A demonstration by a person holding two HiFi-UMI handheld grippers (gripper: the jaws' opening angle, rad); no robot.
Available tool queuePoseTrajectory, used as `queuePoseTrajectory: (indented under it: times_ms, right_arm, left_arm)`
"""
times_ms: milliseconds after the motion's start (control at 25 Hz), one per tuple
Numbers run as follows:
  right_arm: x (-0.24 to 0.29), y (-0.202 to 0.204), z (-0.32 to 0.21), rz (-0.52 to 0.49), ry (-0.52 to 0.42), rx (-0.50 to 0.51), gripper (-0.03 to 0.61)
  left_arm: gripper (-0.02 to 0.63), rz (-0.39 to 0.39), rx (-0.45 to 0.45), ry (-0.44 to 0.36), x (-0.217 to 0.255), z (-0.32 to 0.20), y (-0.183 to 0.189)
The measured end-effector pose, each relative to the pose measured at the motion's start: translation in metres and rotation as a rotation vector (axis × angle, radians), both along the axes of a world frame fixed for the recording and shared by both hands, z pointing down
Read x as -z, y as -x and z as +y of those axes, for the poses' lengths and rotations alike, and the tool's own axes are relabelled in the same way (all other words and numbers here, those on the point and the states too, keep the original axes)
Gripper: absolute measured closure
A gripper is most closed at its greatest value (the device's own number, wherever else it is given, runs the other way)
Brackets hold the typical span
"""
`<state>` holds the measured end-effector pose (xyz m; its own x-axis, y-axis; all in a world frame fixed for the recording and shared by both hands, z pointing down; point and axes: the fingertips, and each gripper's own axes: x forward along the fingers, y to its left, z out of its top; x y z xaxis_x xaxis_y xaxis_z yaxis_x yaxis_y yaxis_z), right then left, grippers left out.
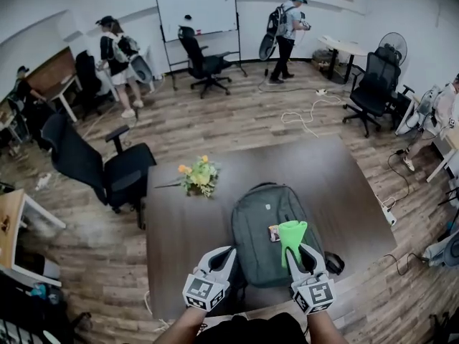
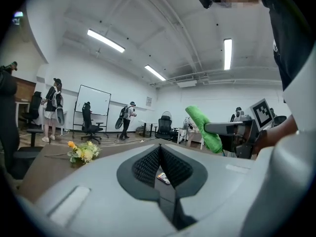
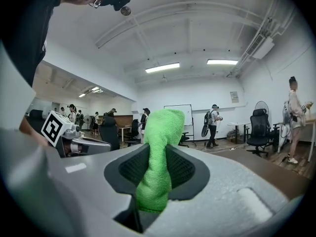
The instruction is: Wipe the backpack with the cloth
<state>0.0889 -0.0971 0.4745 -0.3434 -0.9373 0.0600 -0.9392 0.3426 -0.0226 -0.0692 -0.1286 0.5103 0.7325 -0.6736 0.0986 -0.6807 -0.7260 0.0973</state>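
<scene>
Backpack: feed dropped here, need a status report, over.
Right claw shut on green cloth, over the backpack. Left claw shut, empty. Backpack flat on table. Flowers off to the left, apart.

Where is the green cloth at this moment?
In the head view, the cloth is pinched in the right tongs, raised by the near right part of the grey backpack on the brown table.
</scene>
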Motion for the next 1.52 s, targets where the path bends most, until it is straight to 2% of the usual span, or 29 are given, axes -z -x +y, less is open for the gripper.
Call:
queuePoseTrajectory:
  times_ms: [320, 600, 760, 1080, 1520]
  right_arm:
    - [-0.017, 0.013, -0.048, -0.043, 0.063, 0.020, 0.476]
    - [-0.033, 0.026, -0.090, -0.023, 0.114, 0.093, 0.476]
    - [-0.052, 0.035, -0.115, 0.010, 0.157, 0.130, 0.477]
    - [-0.094, 0.066, -0.169, 0.048, 0.246, 0.214, 0.480]
    - [-0.153, 0.092, -0.209, 0.132, 0.423, 0.246, 0.480]
  left_arm:
    - [0.597, 0.005, 0.078, 0.029, -0.010, -0.022, 0.025]
    - [0.597, -0.013, 0.143, 0.029, -0.013, -0.039, 0.031]
    - [0.597, -0.018, 0.190, 0.020, -0.010, -0.044, 0.034]
    - [0.597, -0.039, 0.264, 0.060, -0.023, -0.045, 0.049]
    - [0.597, -0.071, 0.365, 0.115, -0.037, -0.040, 0.078]
